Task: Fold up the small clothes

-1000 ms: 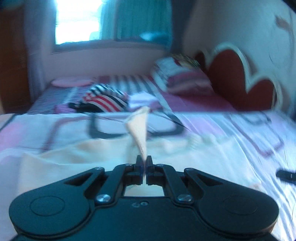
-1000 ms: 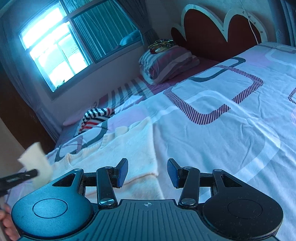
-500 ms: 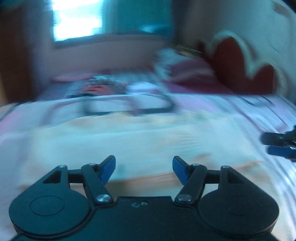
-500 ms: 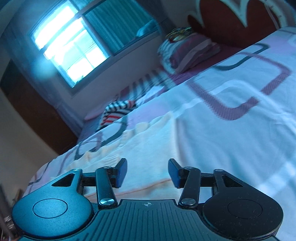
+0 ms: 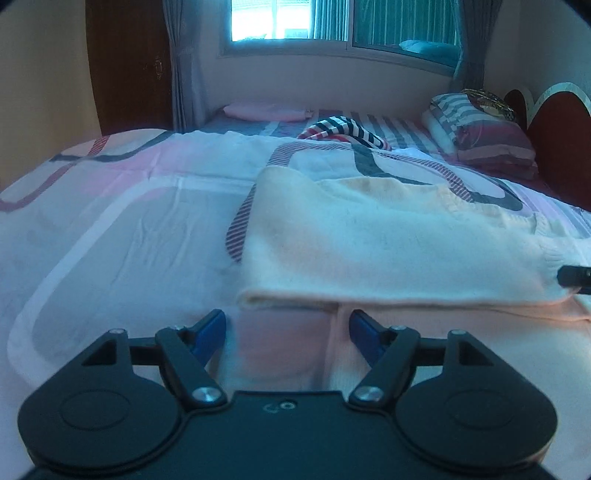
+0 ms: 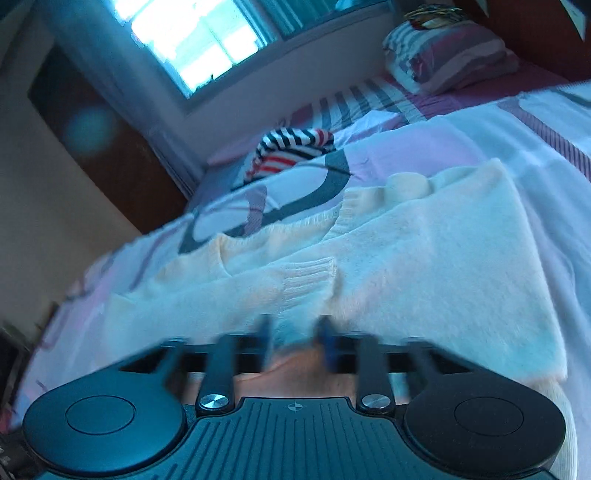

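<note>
On my left wrist view, the left gripper is spread wide with nothing between its blue pads, sitting low at the bottom centre of the frame just short of the near folded edge of the cream sweater. The sweater lies flat on the bedspread, filling the middle and right of that frame, with one layer doubled over another so a rounded fold faces me; its ribbed hem reaches the right edge, where the dark tip of the right gripper pokes in and touches or nearly touches the knit. On my right wrist view, the right gripper is smeared with motion blur at lower centre; its fingers stand a narrow gap apart with sweater fabric showing in that gap, but I cannot tell whether they are clamped on it or loose. The sweater spans the middle of this frame, a ribbed cuff lying just above the fingers. Farther back, a striped garment sits bunched in the upper centre of the left view, well apart from the sweater, with a striped pillow at the upper right beside the red headboard, and a bright window along the top.
</note>
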The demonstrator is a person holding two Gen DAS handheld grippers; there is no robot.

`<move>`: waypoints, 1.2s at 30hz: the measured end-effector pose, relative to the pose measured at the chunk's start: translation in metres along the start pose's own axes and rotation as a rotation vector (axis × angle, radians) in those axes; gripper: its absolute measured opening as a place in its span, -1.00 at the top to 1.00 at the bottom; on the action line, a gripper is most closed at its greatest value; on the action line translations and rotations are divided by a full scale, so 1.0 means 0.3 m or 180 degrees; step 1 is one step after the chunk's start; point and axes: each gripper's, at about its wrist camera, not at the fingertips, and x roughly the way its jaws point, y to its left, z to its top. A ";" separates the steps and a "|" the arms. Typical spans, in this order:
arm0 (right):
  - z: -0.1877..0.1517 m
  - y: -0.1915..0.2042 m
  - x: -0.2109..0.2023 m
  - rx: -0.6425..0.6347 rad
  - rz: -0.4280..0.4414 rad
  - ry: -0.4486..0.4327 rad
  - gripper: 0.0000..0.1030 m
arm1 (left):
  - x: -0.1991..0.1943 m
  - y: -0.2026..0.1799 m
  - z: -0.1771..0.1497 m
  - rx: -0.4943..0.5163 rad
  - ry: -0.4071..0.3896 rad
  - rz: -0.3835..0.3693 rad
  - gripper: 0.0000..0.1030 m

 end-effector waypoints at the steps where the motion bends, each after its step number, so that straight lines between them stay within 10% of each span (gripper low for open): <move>1: 0.004 0.006 0.004 -0.0039 0.0000 0.0023 0.89 | 0.000 0.003 0.003 0.0001 -0.0005 -0.0005 -0.41; 9: 0.051 -0.004 -0.280 -0.0169 -0.0143 -0.0849 0.91 | 0.009 -0.005 0.002 0.0119 -0.0026 -0.0091 -0.38; 18: 0.000 -0.166 -0.301 0.0018 -0.0392 -0.0618 0.91 | 0.007 -0.035 0.011 0.0313 -0.0033 -0.0133 -0.09; 36: -0.049 -0.228 -0.268 0.0123 -0.0821 -0.0423 0.70 | -0.041 -0.015 0.041 0.0329 -0.0037 -0.0248 -0.19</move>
